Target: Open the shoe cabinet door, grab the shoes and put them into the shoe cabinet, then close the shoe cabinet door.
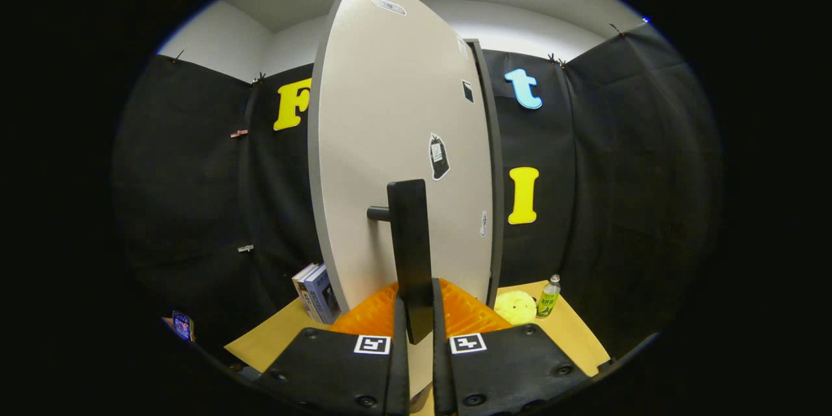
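Shoe cabinet door (390,143), smooth pale panel, flat dark bar handle (411,253) clamped between jaws.

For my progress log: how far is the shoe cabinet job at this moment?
The gripper is shut on the black handle of the cabinet door, which stands ajar at an angle. So a door step is in hand; whether opening or closing, I cannot tell. The cabinet's inside is hidden behind the door, so shoe placement cannot be confirmed.
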